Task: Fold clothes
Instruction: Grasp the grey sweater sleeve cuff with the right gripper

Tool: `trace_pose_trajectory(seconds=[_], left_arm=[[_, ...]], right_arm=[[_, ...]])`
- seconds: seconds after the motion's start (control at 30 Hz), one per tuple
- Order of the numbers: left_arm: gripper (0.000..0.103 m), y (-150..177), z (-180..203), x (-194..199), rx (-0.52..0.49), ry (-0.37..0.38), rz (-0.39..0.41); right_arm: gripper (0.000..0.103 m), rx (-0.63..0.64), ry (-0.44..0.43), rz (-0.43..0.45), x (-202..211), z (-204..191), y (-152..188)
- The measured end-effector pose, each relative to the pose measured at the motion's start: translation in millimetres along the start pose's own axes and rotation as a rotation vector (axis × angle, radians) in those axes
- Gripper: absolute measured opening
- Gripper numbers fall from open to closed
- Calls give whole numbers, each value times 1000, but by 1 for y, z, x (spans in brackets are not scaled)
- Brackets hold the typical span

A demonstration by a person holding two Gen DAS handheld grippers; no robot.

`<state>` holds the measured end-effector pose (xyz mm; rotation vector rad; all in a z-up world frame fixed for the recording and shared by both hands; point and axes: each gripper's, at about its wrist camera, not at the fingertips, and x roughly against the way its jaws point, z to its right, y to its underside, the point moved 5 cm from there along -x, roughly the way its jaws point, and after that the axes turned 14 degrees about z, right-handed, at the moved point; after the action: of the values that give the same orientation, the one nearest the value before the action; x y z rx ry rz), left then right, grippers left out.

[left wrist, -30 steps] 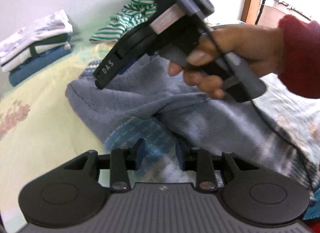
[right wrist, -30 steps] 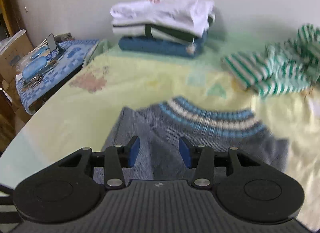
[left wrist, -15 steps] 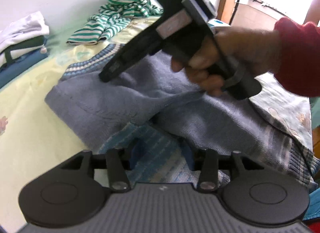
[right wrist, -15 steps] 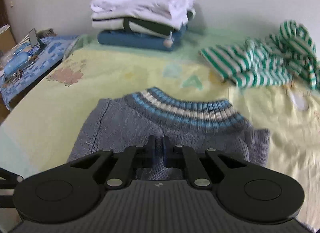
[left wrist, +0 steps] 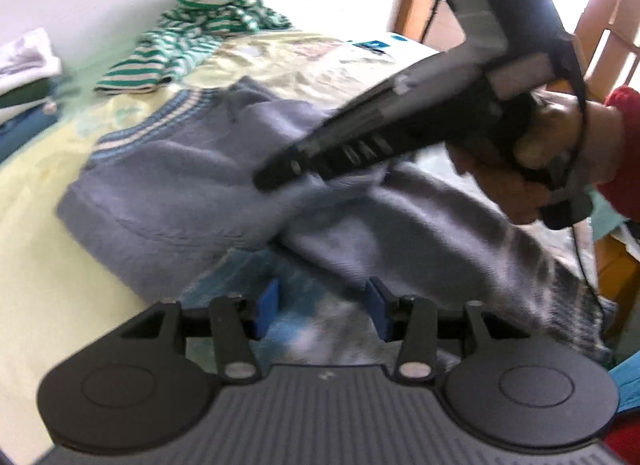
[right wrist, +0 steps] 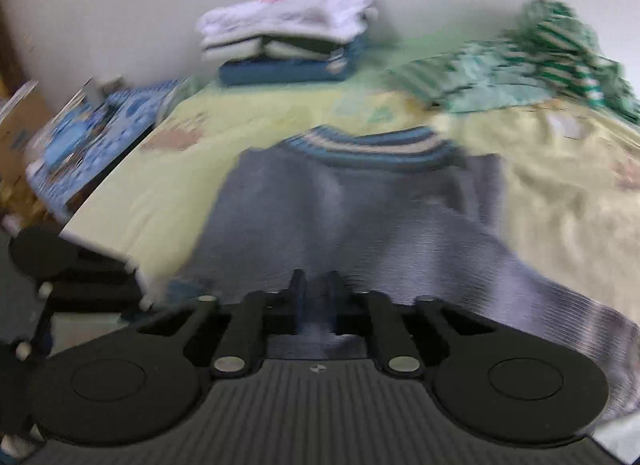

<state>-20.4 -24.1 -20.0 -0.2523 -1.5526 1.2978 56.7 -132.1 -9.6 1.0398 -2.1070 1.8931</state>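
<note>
The right gripper [right wrist: 316, 297] has its fingers nearly together, pinching a fold of the grey sweater [right wrist: 344, 217]; in the left wrist view its black body [left wrist: 400, 133] reaches in from 2 o'clock, held by a hand [left wrist: 532, 161] in a red sleeve. The left gripper [left wrist: 322, 309] stands with its blue pads [left wrist: 267, 307] wide apart over the sweater's near edge, gripping nothing. The sweater lies on the pale yellow bedsheet [right wrist: 168, 193], its long axis running away from the right camera, the blue-and-white striped band [right wrist: 368, 145] pointing to 12 o'clock. At 11 o'clock sits a stack of folded clothes [right wrist: 288, 41] against the white wall [right wrist: 120, 5]; at 1 o'clock, a crumpled green striped garment [right wrist: 520, 65].
</note>
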Motion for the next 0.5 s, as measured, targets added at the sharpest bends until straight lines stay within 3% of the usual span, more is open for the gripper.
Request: trace_pose_trajectory(seconds=[0.07, 0.13, 0.2, 0.27, 0.33, 0.5], left_arm=[[47, -2, -1, -4, -30, -5, -8], [46, -4, -2, -3, -46, -13, -11], [46, -7, -7, 4, -34, -31, 0], [47, -8, -14, 3, -12, -52, -4], [47, -5, -18, -4, 4, -72, -27], [49, -10, -2, -13, -5, -84, -38]], right_arm=[[0, -86, 46, 15, 4, 13, -3], [9, -136, 29, 40, 17, 15, -7], [28, -129, 30, 74, 34, 15, -7], [39, -125, 60, 73, 45, 24, 0], [38, -150, 98, 49, 51, 38, 11], [38, -329, 237, 127, 97, 95, 18]])
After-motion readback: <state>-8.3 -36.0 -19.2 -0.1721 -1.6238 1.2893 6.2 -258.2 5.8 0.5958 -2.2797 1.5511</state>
